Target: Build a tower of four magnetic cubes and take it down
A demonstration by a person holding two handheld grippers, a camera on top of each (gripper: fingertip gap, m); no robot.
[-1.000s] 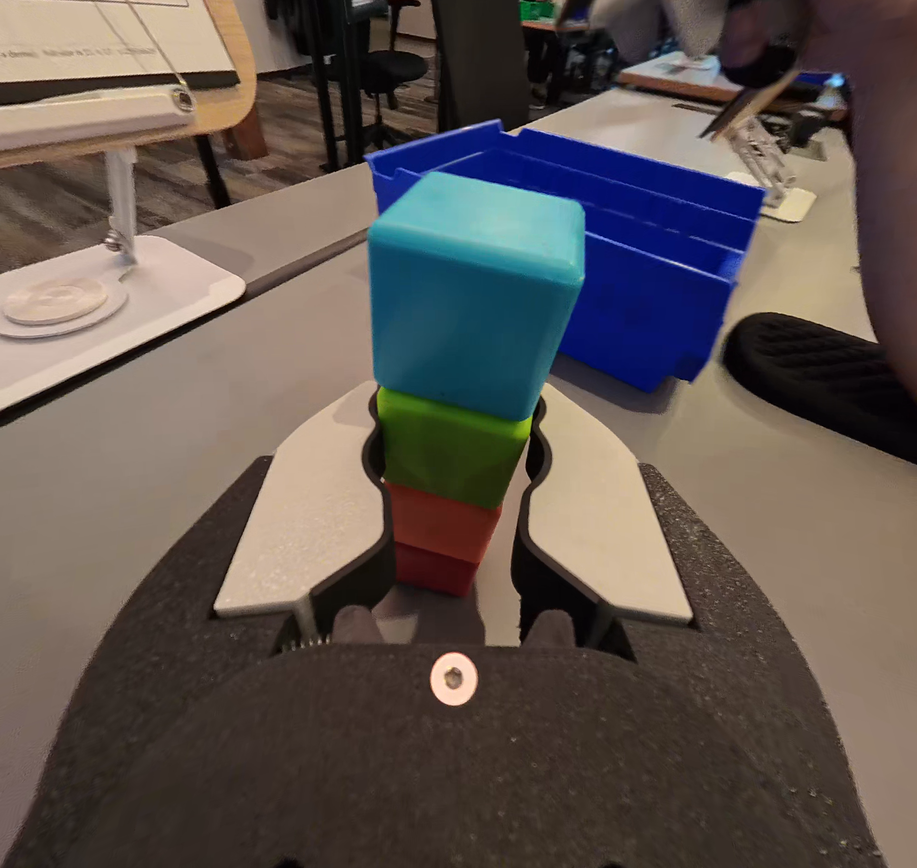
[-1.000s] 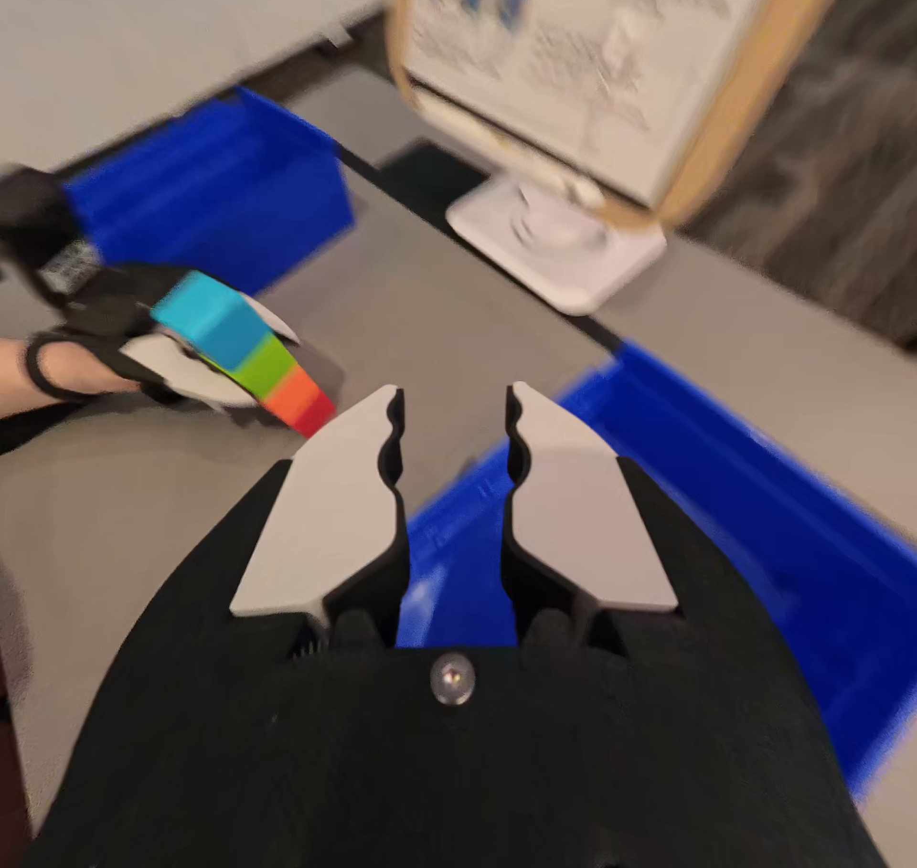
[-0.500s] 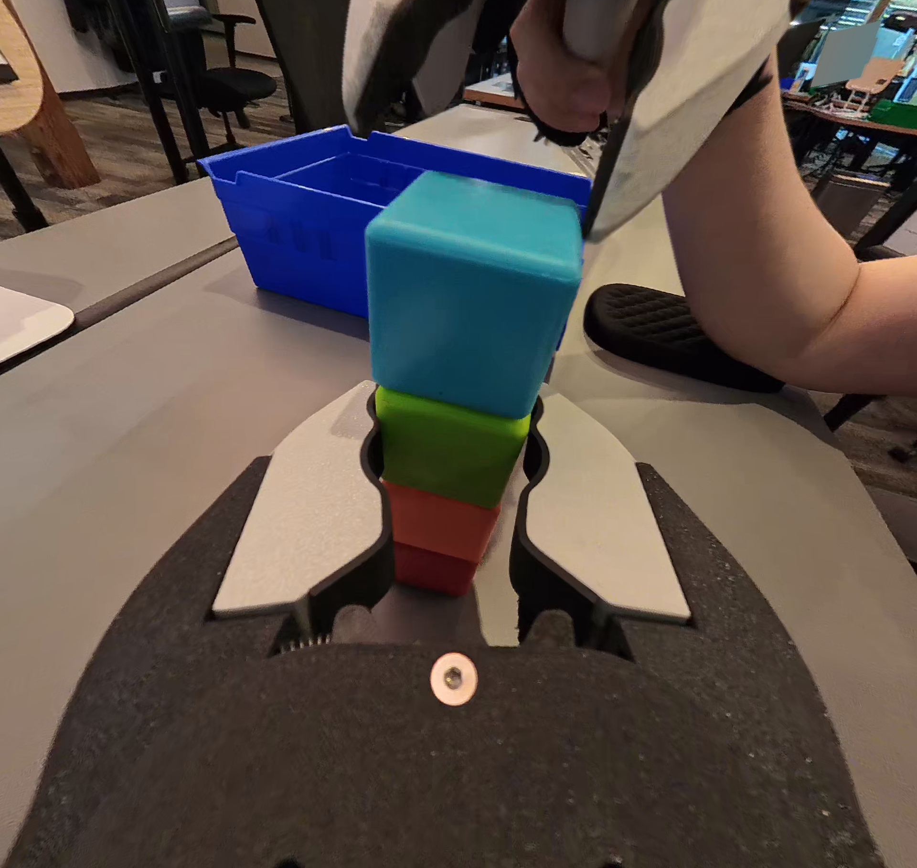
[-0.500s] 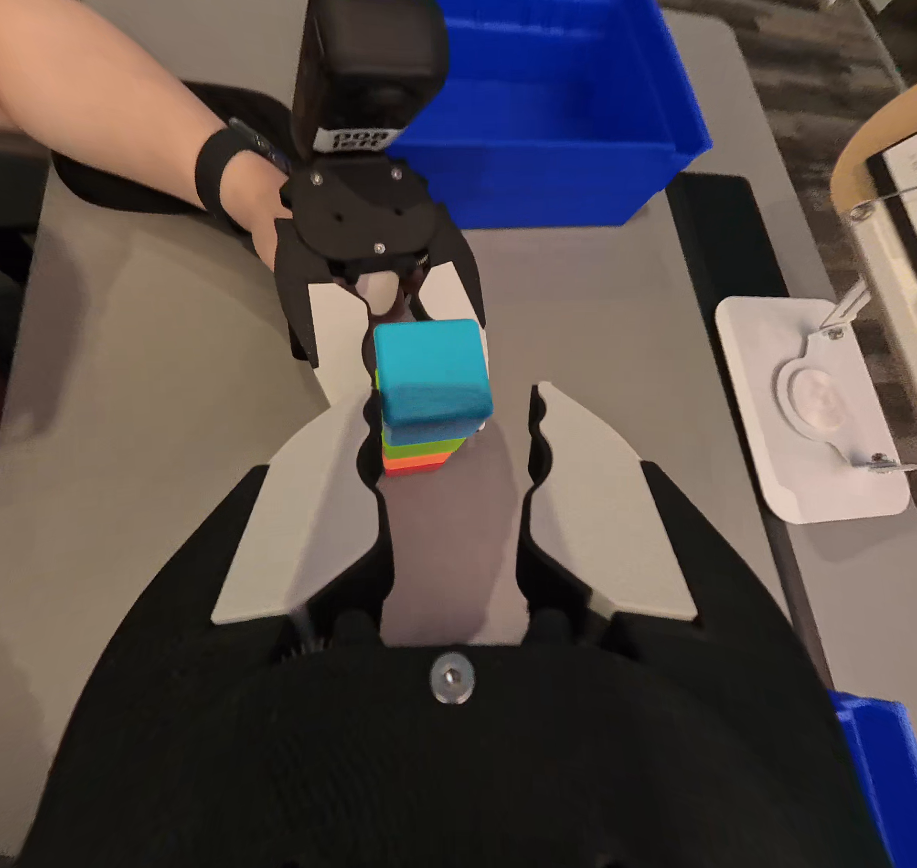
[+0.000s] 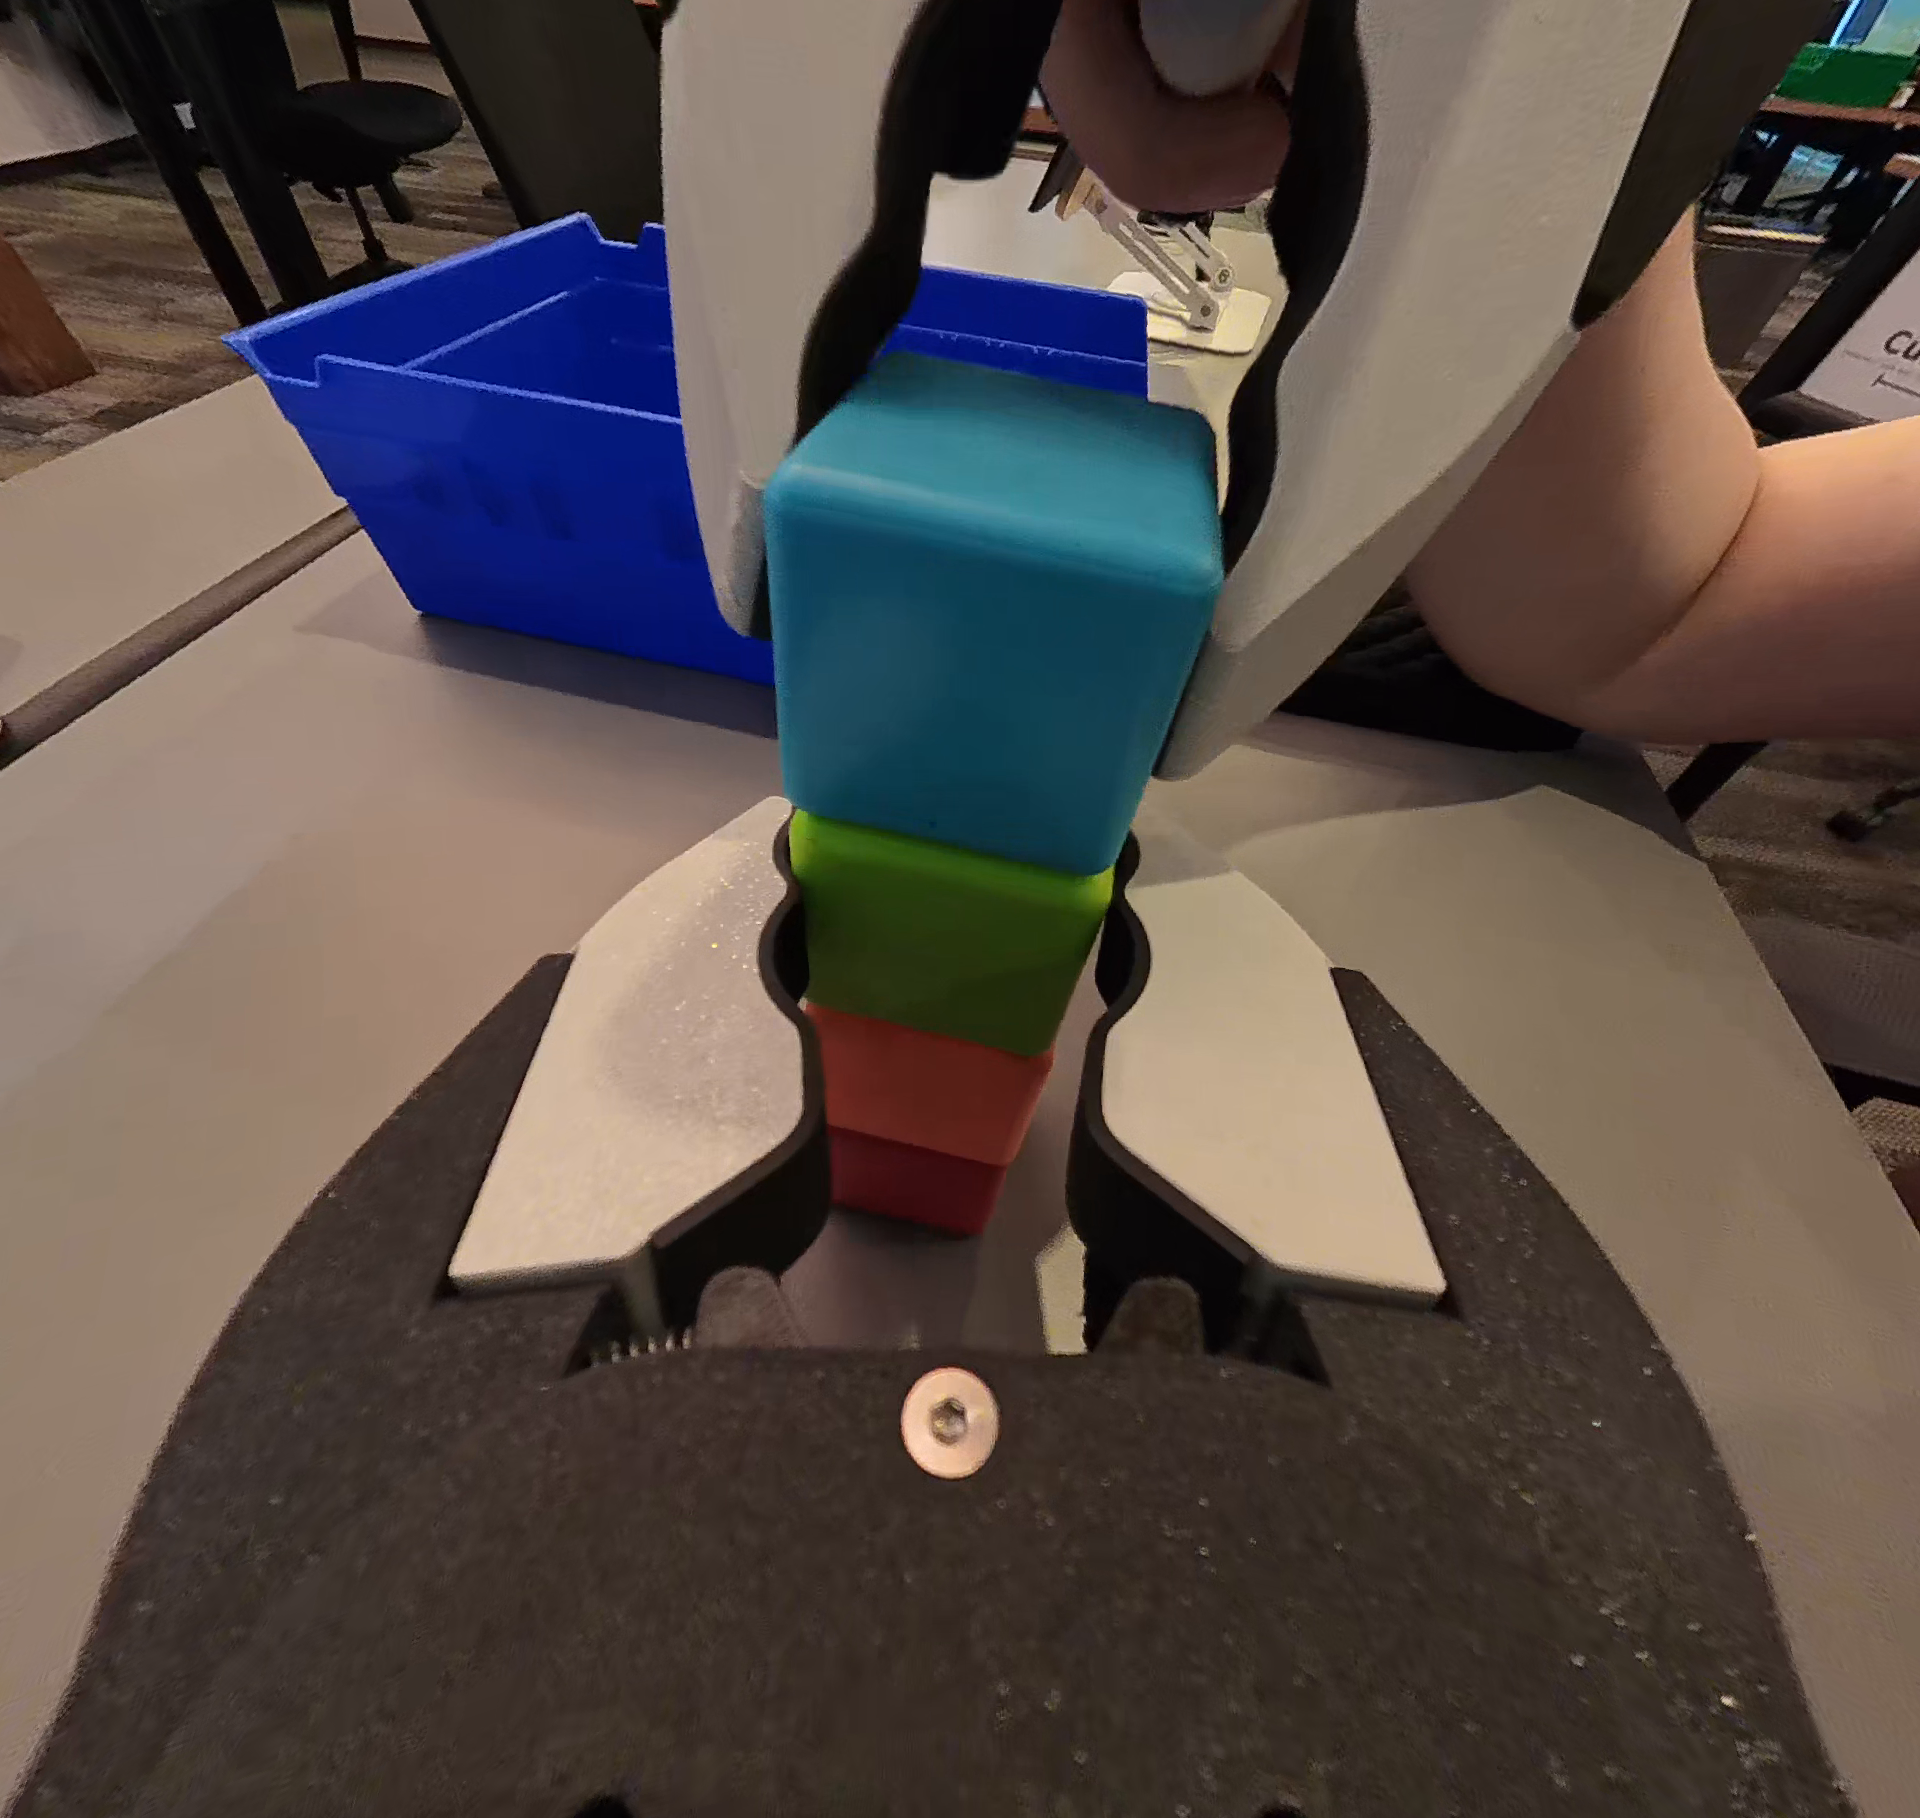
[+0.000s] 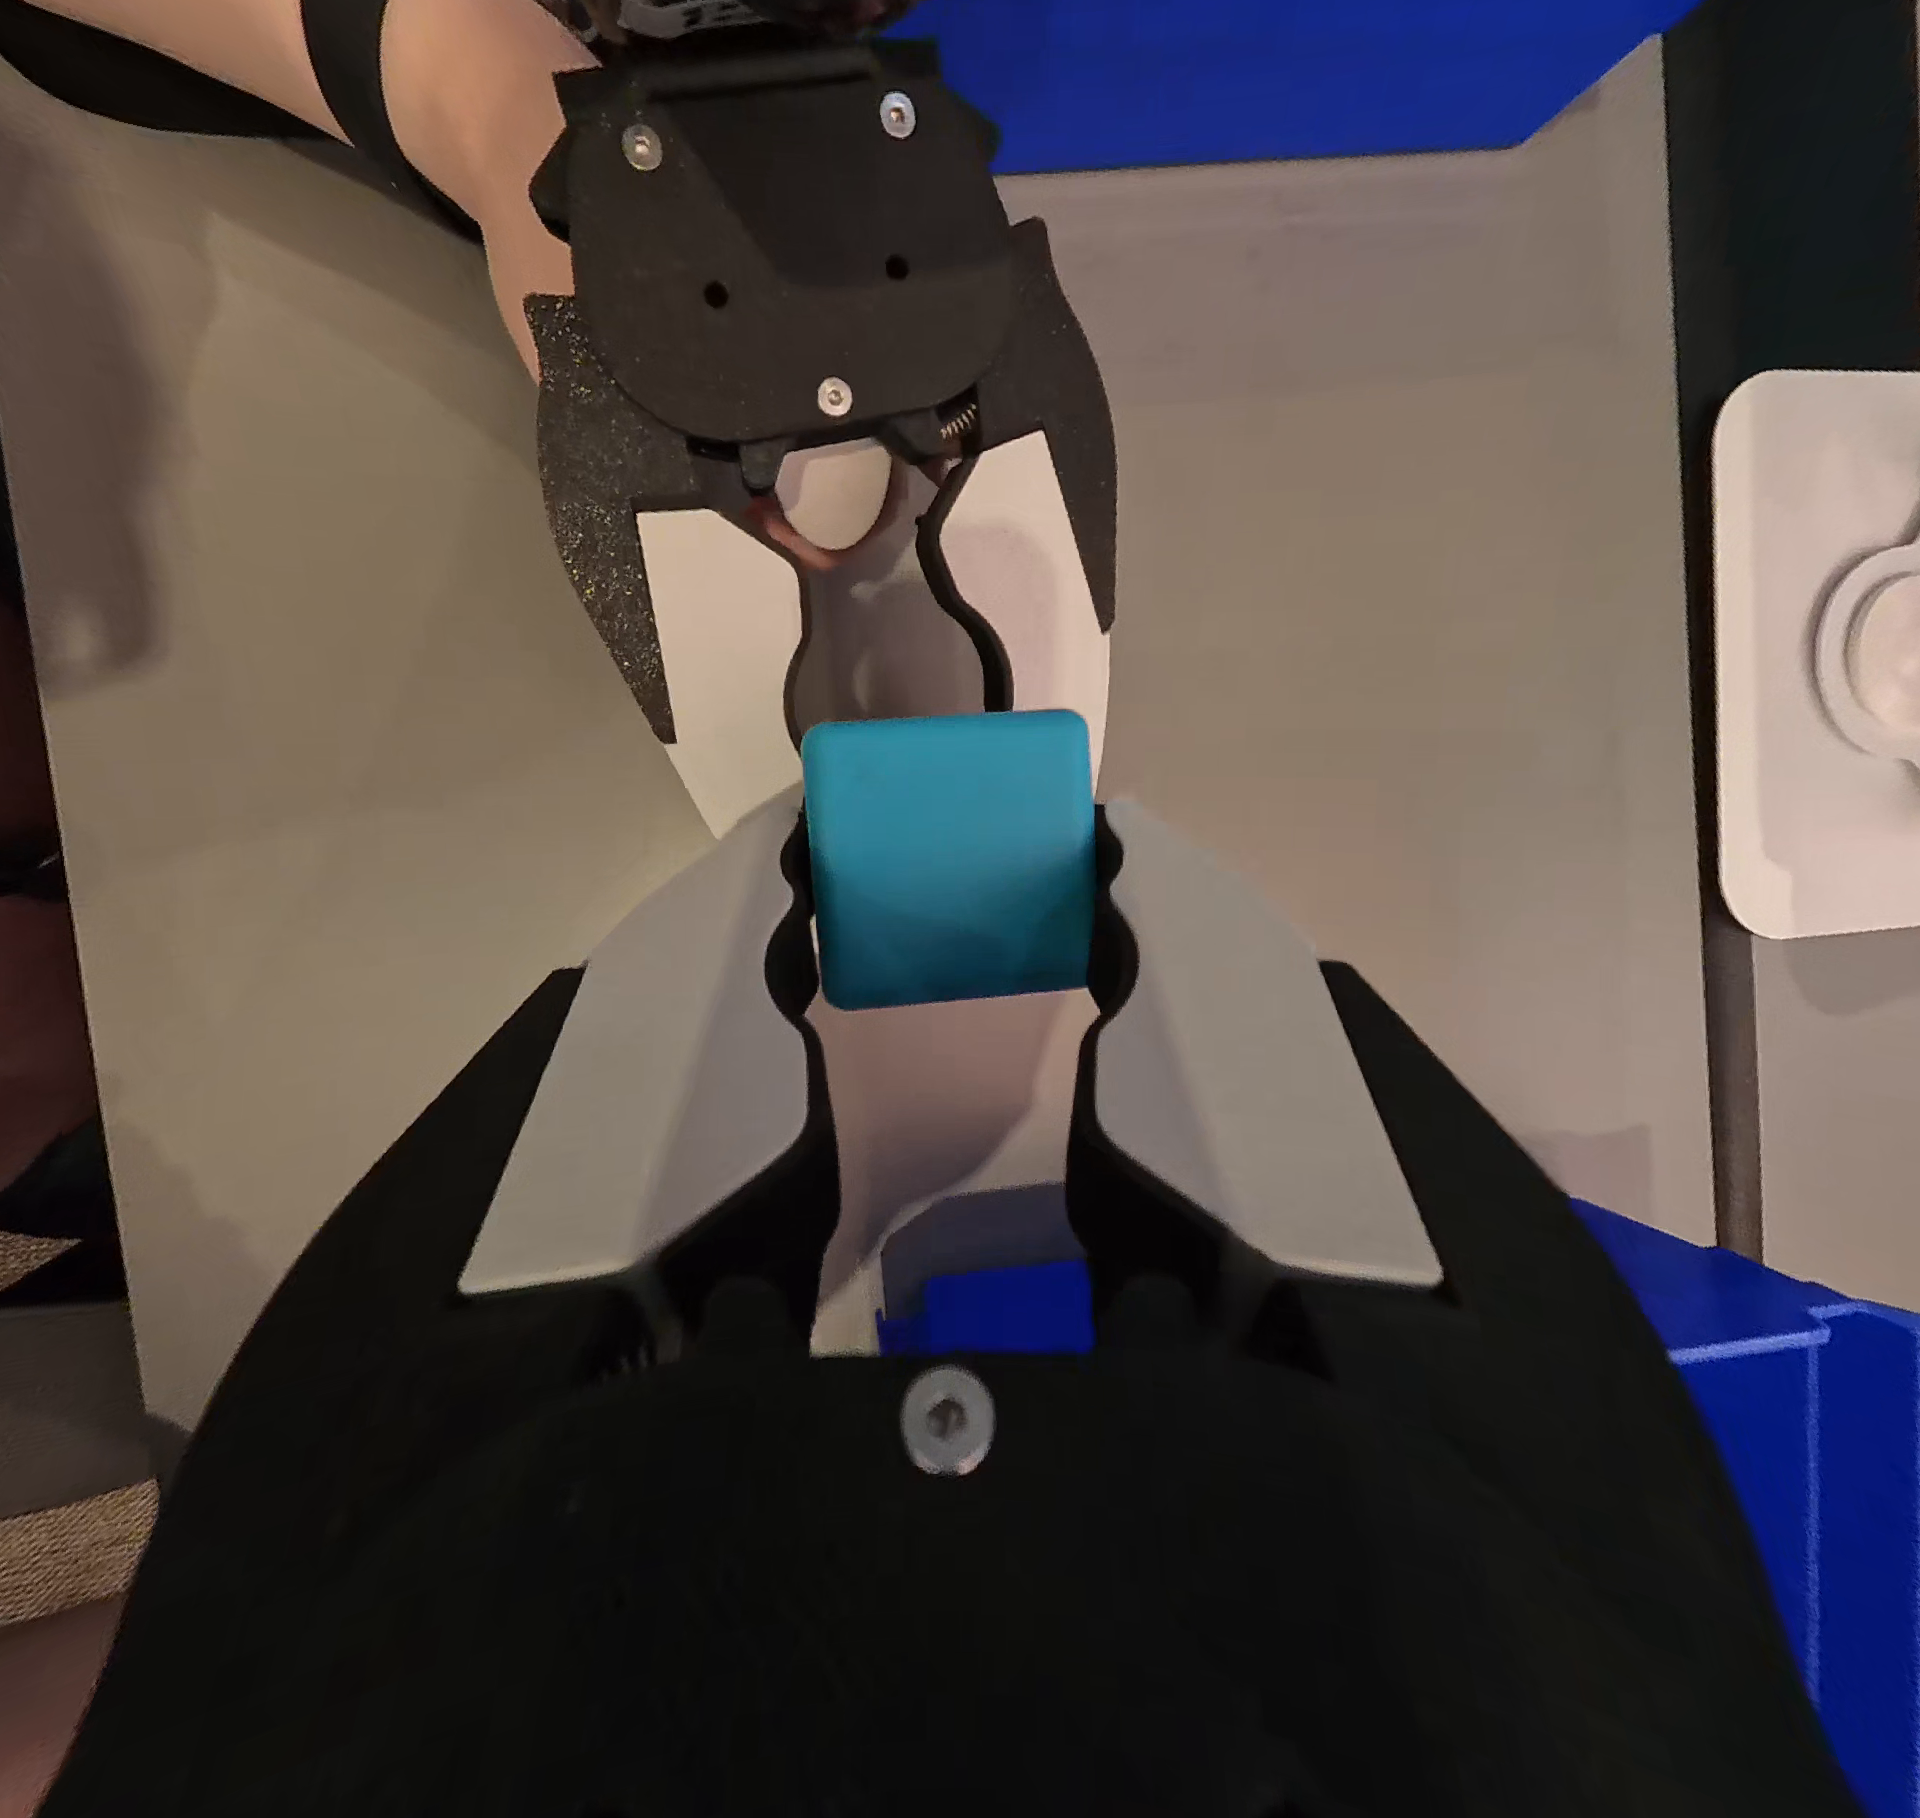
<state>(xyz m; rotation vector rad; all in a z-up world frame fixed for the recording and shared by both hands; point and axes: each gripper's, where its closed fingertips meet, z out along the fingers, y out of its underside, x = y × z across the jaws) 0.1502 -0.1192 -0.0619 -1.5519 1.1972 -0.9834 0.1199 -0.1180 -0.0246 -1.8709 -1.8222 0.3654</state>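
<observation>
Takedown under way: left gripper (image 5: 951,947) jaws clamping green cube (image 5: 951,947), right gripper (image 6: 948,869) jaws gripping teal cube (image 6: 948,859). Next: straight upward pull to break the magnetic hold.

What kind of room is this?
Probably an office or workshop. There are rolling office chairs behind the grey table, more desks farther back, and a blue storage bin beside the tower of cubes.
</observation>
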